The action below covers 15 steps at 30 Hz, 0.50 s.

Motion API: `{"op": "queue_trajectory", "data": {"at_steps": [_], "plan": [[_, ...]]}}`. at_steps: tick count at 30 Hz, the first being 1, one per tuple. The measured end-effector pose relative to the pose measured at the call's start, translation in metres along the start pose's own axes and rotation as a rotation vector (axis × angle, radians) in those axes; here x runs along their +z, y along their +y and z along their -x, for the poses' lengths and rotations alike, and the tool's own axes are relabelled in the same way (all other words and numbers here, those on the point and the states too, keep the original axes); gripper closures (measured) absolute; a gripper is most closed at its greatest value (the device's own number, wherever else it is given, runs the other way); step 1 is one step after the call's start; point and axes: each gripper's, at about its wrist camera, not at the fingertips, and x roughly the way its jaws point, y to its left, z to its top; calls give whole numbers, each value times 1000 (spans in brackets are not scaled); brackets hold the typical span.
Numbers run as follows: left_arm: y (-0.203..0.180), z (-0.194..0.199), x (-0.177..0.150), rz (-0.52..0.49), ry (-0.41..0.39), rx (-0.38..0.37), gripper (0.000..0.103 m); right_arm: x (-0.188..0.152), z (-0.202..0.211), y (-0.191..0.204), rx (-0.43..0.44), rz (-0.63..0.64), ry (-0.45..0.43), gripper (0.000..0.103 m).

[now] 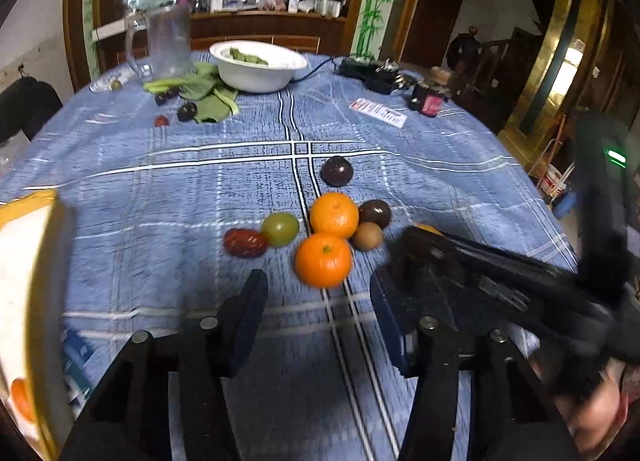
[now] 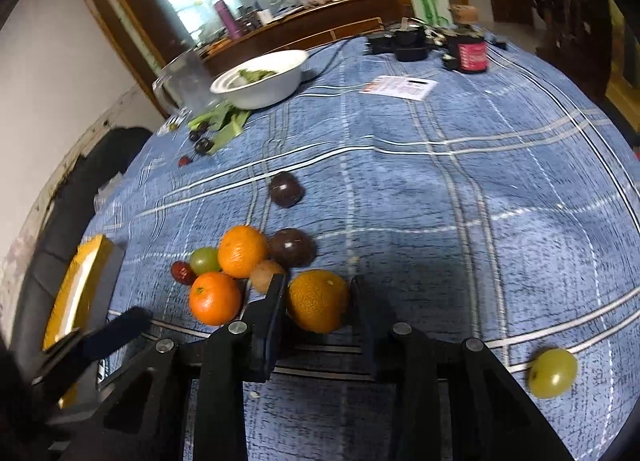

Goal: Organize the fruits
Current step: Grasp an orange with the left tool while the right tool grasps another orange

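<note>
While the right gripper (image 2: pixel 318 301) clamps a dimpled round orange (image 2: pixel 318 301) mid-table on the blue checked cloth (image 2: pixel 440 201), the left gripper (image 1: pixel 318 301) hangs part-open, empty. Just beyond lie two glossy oranges (image 1: pixel 334 215), plus a smooth green fruit (image 1: pixel 280 229).

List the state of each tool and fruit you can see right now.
Right tool: shut on an orange.
Left tool: open, empty, nearest orange just ahead.
Fruit cluster: loose on the cloth, touching.
Lone green fruit: apart, on the cloth.
Bowl: upright, greens inside.
</note>
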Motion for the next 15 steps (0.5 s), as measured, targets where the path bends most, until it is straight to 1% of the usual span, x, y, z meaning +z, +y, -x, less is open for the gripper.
{"op": "queue_trajectory", "data": {"at_steps": [3,4,5,8,10,11,13,15], "plan": [[2,-16,7,10,15,7,52,1,1,-4,-2,-12,7,69],[2,-18,8,11,15,8,55,1,0,-3,-4,-8,8,68],[2,-21,10,10,13,10,56,1,0,-2,-8,-5,9,68],[3,-27,10,-5,3,-29,58,3,0,-5,1,-21,18,67],[-1,-30,7,-30,15,-67,69,2,-1,-9,20,-46,27,67],[-4,-31,6,-43,22,-81,71,2,0,-10,30,-57,31,67],[-8,-29,4,-67,12,-68,71,1,1,-10,31,-53,31,67],[-5,-29,3,-54,14,-82,71,-1,2,-7,23,-40,27,68]]}}
